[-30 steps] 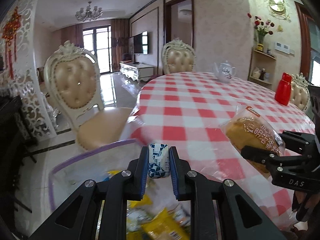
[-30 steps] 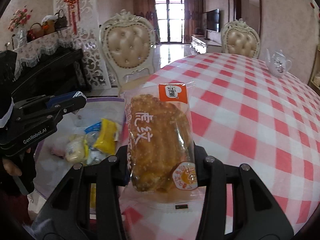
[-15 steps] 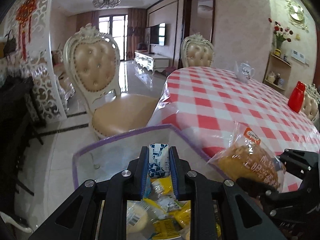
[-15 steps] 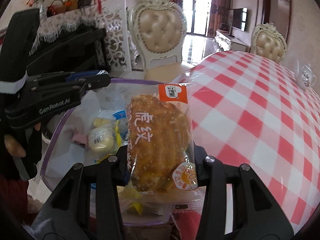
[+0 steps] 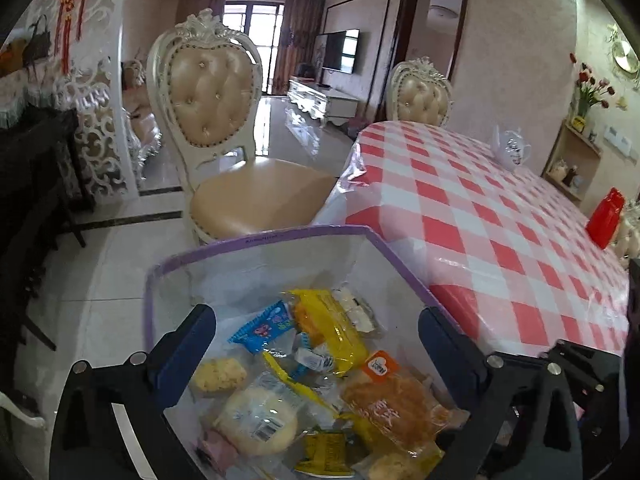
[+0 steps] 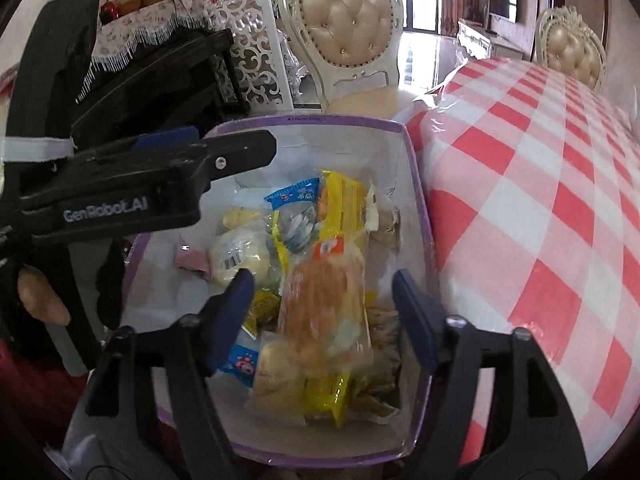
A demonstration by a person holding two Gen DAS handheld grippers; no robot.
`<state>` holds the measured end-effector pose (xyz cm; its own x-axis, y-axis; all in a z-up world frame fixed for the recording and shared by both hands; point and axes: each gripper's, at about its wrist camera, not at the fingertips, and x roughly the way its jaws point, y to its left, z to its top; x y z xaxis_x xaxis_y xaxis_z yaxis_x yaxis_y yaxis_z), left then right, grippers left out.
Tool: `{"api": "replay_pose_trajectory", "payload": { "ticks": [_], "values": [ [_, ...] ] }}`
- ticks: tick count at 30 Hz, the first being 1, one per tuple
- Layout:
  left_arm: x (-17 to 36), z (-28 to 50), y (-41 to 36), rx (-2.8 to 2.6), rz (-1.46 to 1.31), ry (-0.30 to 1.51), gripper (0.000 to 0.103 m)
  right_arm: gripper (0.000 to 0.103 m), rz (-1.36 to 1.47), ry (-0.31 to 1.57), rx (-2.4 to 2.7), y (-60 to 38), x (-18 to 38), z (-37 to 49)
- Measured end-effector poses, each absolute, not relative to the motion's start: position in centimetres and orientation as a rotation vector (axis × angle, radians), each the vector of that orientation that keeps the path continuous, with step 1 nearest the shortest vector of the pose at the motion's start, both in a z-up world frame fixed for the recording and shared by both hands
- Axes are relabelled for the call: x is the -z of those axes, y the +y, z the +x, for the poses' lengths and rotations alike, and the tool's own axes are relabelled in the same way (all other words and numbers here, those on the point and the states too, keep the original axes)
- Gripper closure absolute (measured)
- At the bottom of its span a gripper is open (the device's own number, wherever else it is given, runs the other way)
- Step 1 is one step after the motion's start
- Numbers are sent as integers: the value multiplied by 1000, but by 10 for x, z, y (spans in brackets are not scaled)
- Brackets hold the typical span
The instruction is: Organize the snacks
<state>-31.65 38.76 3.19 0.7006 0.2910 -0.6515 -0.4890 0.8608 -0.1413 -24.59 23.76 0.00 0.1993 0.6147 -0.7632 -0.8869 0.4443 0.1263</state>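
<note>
Bread: wrapped loaf lies in the box off the table's edge; light, squashy, slippery; pinch gently mid-length.
Right hand-held gripper: just spread, loaf loose between.
Left hand-held gripper: just spread, empty.

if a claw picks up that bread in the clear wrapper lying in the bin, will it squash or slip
The bread looks soft and puffy, so it would probably squash under a tight squeeze. Its glossy wrapper may slip and crinkle. It seems light for its size and lies loosely on other snacks, so it could shift.
</note>
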Motion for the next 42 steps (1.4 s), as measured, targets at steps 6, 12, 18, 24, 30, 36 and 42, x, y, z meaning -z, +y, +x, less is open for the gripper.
{"api": "replay_pose_trajectory", "payload": {
  "ticks": [6, 12, 18, 24, 30, 36, 42],
  "values": [
    [-47, -322, 382, -665, -249, 684, 0, 14, -338, 1009, -1092, 234, 1, -248],
    [-37, -321, 390, -599, -348, 777, 0, 11, -347, 1013, -1044, 231, -5, -249],
    [-19, -310, 392, -573, -412, 884, 0, 11, -424, 1047, -925, 237, 12, -246],
    [-8, -305, 391, -567, -412, 925, 0, 11, -466, 1052, -921, 241, 20, -251],
    [-7, -304, 393, -570, -407, 931, 0, 11, -472, 1052, -930, 241, 21, -253],
    [-6, -303, 394, -577, -409, 935, 0, 11, -475, 1055, -941, 245, 23, -256],
    [-5, -303, 394, -578, -406, 941, 0, 11, -478, 1056, -948, 245, 24, -258]
  ]
}}
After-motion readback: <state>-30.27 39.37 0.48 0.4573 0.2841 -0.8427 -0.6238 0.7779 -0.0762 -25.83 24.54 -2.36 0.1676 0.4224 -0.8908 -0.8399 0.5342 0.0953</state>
